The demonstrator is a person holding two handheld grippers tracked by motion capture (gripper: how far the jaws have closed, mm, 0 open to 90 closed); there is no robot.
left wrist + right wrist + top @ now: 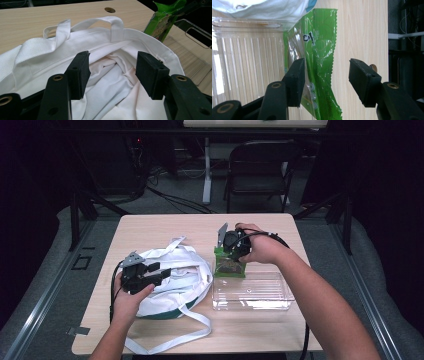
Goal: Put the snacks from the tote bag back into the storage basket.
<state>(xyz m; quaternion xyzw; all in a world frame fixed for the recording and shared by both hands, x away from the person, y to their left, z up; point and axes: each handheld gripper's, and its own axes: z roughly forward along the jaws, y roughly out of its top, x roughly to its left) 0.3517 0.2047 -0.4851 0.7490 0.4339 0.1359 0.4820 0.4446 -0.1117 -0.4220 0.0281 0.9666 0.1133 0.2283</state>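
green snack bag [317,72] btwn r tool [325,75] jaws, wide open, no grip | l tool [112,72] open over white tote [100,50]

Glossy green foil packet [319,62], white cloth bag [110,75]

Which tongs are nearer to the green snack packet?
Right. The right tongs are open directly over the green snack packet. The left tongs are off to its side, open over the mouth of the white bag.
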